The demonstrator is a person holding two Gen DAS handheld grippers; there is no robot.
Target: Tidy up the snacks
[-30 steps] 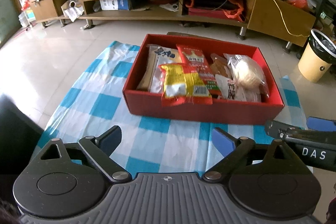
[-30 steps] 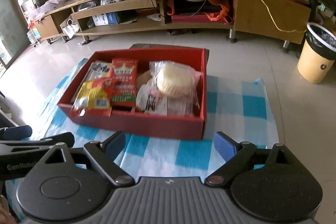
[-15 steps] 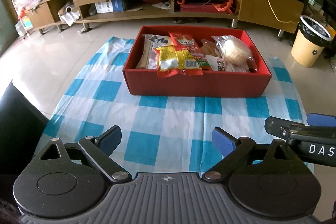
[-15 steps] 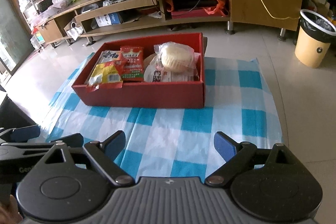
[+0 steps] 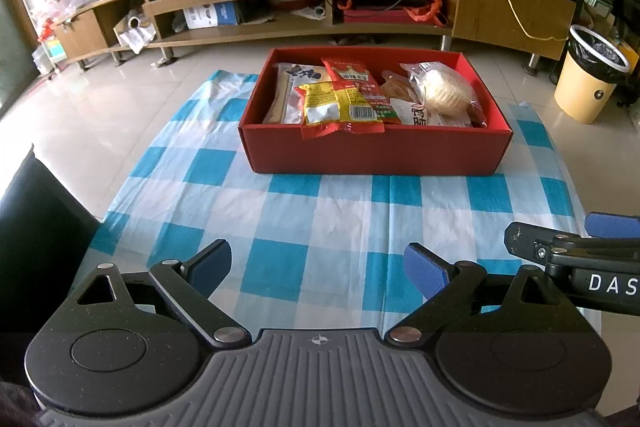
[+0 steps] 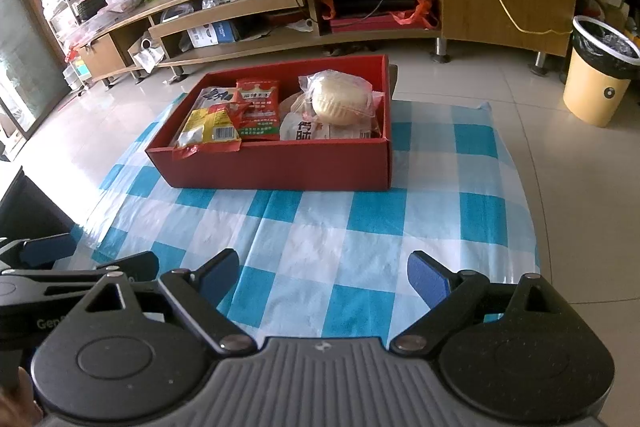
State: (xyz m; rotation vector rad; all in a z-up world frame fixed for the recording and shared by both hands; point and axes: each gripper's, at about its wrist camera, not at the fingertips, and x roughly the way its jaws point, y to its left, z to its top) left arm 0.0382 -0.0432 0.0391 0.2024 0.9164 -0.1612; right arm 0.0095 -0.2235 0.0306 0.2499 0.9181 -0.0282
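A blue and white checked cloth covers the table, and it hangs loose at the edges. If a gripper drags on it, the cloth could slide and pull everything along.

The red box sits on the far part of the cloth, well away from both grippers. All the snacks are inside it. A hard bump on its wall could push it off the back.

The yellow snack bag lies on top and hangs over the front wall of the box. It looks like the easiest one to knock out onto the cloth.

The round bun in clear wrap sits high on the pile. It looks soft, so a tight squeeze may squash it, though how firm it is I cannot really tell.

The left gripper and the right gripper both have their fingers wide apart, with nothing between them. They are side by side and could bump each other.
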